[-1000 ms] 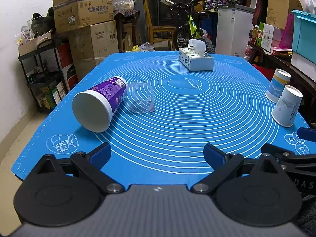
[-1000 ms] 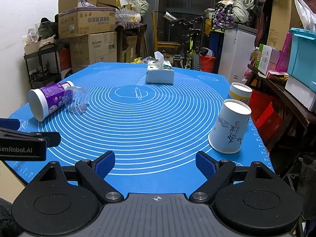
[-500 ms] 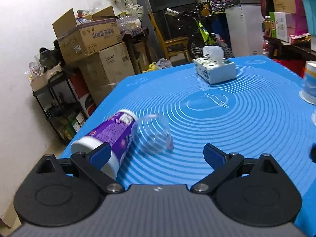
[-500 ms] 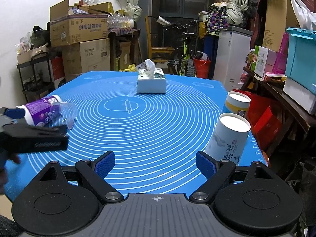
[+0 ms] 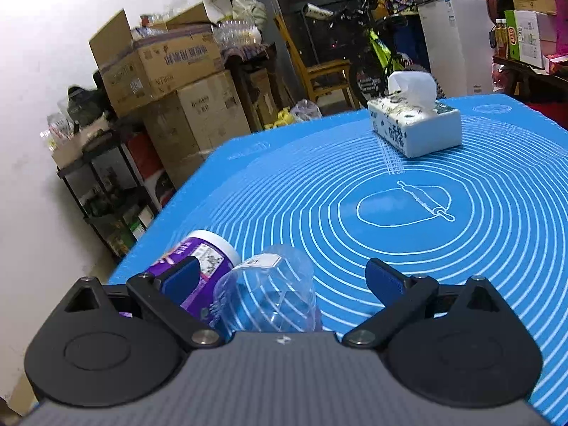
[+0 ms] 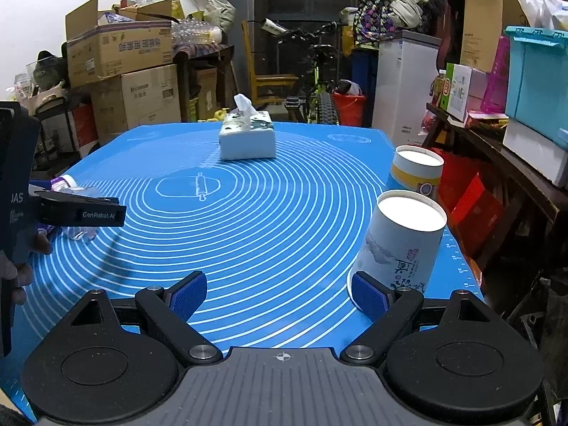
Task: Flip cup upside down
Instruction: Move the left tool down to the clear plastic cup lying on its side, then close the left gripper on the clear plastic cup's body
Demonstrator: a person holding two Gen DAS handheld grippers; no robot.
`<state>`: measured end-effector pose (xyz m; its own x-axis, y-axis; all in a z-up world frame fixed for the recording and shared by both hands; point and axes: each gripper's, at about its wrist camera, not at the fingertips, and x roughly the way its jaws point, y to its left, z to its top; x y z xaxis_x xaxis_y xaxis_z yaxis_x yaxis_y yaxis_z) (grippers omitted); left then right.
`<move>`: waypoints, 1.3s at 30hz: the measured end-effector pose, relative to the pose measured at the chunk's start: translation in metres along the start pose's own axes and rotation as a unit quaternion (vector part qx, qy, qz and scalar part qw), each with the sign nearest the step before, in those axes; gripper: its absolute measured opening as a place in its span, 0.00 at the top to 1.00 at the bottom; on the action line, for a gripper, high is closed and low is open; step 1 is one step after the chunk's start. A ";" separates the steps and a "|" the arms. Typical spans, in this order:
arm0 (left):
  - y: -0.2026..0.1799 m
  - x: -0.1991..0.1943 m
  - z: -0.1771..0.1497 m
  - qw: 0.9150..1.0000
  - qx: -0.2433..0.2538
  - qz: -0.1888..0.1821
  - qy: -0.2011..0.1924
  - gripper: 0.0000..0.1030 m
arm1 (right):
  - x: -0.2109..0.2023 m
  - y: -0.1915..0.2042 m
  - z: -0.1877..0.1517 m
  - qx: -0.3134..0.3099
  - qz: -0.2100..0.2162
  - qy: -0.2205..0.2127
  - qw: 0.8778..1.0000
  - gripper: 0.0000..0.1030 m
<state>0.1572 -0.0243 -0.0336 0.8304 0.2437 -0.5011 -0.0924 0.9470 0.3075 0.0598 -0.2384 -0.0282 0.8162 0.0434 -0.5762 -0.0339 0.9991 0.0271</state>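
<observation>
Your left gripper [image 5: 280, 277] is spread wide and grips nothing; the clear cup [image 5: 266, 294] lies on its side between the fingers, close to the gripper body, with neither pad touching it that you can see. The purple cup [image 5: 198, 266] also lies on its side, touching the clear cup, and your left finger [image 5: 179, 278] sits in front of it. Both cups are near the left edge of the blue mat [image 5: 408, 248]. The tissue box [image 5: 415, 127] stands near the mat's far edge. Your right gripper [image 6: 278, 296] is just as wide open and holds nothing; its right finger [image 6: 369, 294] is in front of the base of the white cup [image 6: 401, 248], which stands upside down near the mat's right edge; whether they touch cannot be told. The yellow-banded cup [image 6: 415, 174] stands inverted just behind it. In the right view, the left gripper [image 6: 81, 209] hovers at the mat's left edge over the clear cup [image 6: 81, 232].
</observation>
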 end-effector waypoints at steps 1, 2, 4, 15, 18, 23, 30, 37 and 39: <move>0.000 0.003 0.000 1.000 -0.003 -0.001 0.004 0.05 | 0.002 -0.001 0.000 0.000 0.000 0.000 1.000 0.13; 0.001 0.005 0.000 1.000 -0.006 -0.002 0.008 0.05 | 0.003 -0.001 0.000 0.001 -0.001 0.001 1.000 0.13; 0.001 0.009 0.000 1.000 -0.008 -0.005 0.017 0.07 | 0.005 0.000 0.001 0.001 -0.001 0.002 1.000 0.13; 0.008 0.012 -0.008 0.999 -0.020 -0.021 0.046 0.37 | 0.009 0.000 0.002 0.000 0.001 0.001 1.000 0.13; 0.009 0.009 -0.009 0.998 -0.030 -0.038 0.043 0.38 | 0.011 0.002 0.003 -0.001 0.000 0.001 1.000 0.13; 0.007 -0.006 -0.008 0.997 -0.038 -0.055 0.024 0.38 | 0.010 0.002 0.002 0.000 -0.002 0.002 1.000 0.13; 0.002 -0.051 -0.015 0.995 -0.051 -0.089 0.016 0.38 | 0.002 0.001 0.000 -0.003 -0.006 0.007 1.000 0.13; -0.012 -0.092 -0.032 0.988 -0.076 -0.132 0.025 0.38 | -0.011 -0.006 -0.005 0.002 -0.018 0.011 1.000 0.13; -0.020 -0.096 -0.037 0.988 -0.072 -0.135 0.026 0.38 | -0.014 -0.009 -0.006 0.005 -0.020 0.013 1.000 0.13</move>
<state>0.0592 -0.0592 -0.0221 0.8066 -0.0142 -0.5909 0.0482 0.9980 0.0417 0.0455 -0.2478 -0.0256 0.8012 0.0040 -0.5984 0.0040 0.9999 0.0119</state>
